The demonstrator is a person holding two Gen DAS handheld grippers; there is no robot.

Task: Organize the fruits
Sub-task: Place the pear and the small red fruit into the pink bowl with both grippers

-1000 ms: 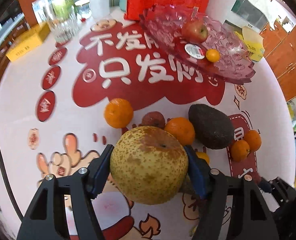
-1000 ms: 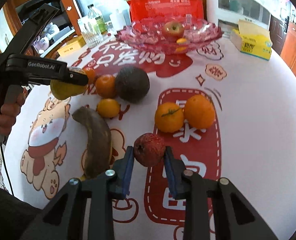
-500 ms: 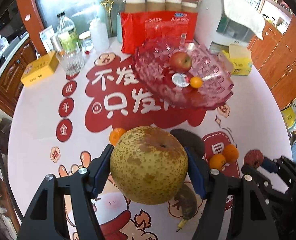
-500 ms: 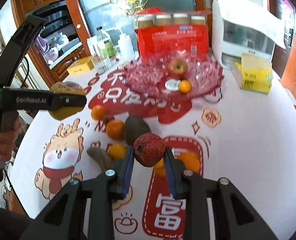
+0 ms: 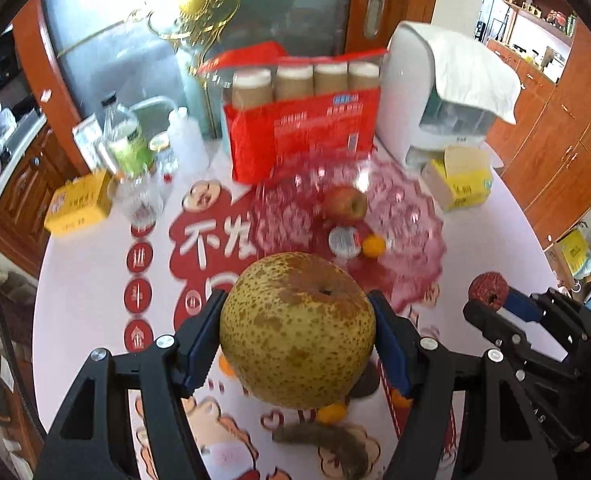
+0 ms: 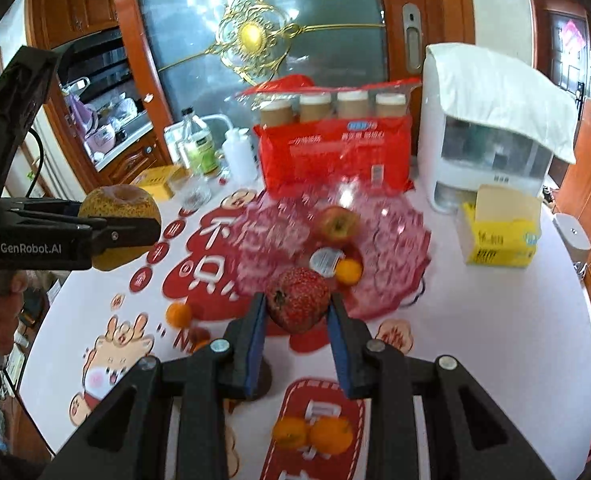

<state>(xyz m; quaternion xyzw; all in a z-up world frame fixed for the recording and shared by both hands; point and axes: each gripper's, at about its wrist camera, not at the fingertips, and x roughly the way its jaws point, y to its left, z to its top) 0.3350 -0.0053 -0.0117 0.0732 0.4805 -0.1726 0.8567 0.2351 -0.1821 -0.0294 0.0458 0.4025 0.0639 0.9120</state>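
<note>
Left wrist: left gripper point(image 5: 297, 334) clamps the pear point(image 5: 297, 326), right gripper point(image 6: 295, 312) clamps a red fruit point(image 6: 297, 304), both above the table. Dish point(image 6: 399, 240) holds apple point(image 6: 337, 224) and small orange point(image 6: 348, 271); maybe six fruits left.

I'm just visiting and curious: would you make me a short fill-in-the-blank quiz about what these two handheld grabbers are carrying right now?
1. The left gripper is shut on a speckled ____.
2. The right gripper is shut on a small bumpy fruit that is ____ in colour.
3. In the pink glass dish lie a small orange and a red ____.

Missing words: pear; red; apple
</note>
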